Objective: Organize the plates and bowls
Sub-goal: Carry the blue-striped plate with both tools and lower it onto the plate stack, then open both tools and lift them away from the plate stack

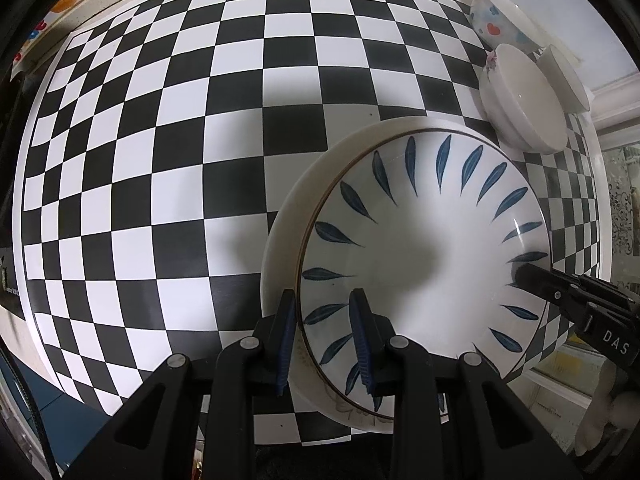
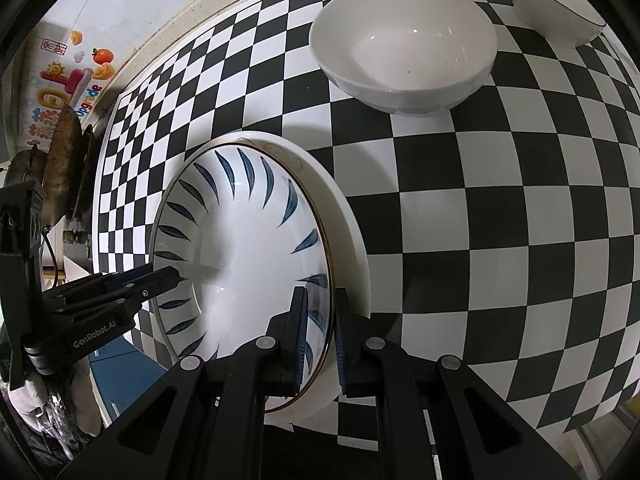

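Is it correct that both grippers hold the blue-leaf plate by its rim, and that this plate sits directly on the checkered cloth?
Not quite. The left gripper and the right gripper do hold the blue-leaf plate by its rim, but it sits on a plain white plate, not directly on the checkered cloth. Both wrist views show the white rim under it.

Black gripper (image 1: pixel 324 344) frames, blue ribbed jaws, silver screws, white lettering.
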The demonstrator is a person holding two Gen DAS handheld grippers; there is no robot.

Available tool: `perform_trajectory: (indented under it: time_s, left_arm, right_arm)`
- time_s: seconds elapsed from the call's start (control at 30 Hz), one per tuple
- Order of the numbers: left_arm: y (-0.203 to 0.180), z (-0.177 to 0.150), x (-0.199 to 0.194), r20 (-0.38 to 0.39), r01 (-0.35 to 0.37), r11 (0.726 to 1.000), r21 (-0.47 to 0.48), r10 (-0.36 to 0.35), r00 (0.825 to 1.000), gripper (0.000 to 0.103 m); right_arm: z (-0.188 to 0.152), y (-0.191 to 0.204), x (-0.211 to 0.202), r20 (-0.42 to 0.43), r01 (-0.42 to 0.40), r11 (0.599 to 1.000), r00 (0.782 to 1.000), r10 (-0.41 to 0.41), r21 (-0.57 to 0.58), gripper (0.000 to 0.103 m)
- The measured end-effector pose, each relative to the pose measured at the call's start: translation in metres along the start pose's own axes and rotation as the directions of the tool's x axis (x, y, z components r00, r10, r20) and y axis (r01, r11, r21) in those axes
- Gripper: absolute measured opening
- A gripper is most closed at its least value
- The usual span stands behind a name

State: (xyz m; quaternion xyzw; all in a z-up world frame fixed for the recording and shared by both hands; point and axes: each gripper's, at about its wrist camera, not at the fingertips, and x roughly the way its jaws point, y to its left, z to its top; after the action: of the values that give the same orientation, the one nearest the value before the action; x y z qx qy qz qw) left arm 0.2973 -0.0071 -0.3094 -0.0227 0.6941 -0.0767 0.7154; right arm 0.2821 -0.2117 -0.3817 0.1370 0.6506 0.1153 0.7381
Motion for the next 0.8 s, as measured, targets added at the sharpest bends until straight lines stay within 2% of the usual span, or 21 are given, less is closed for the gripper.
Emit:
perform_trajectory:
  time_s: [0.53,0.8]
  left_arm:
    - [0.006,-0.004,-0.005,0.010,0.013,1.000,-0.018,-0.012,1.000,0.024]
    - [0.002,-0.024,-0.043,0.081,-0.006,1.000,0.003,0.006,0.997,0.024]
  right_arm:
    - [-0.001,-0.001,-0.009,0.029,0.013,0.999,0.999,-0.014,0.047,0.016]
    - [-0.014,0.017,-0.044,0.101,0.095,0.995,0.990,-0.095,0.006,0.016]
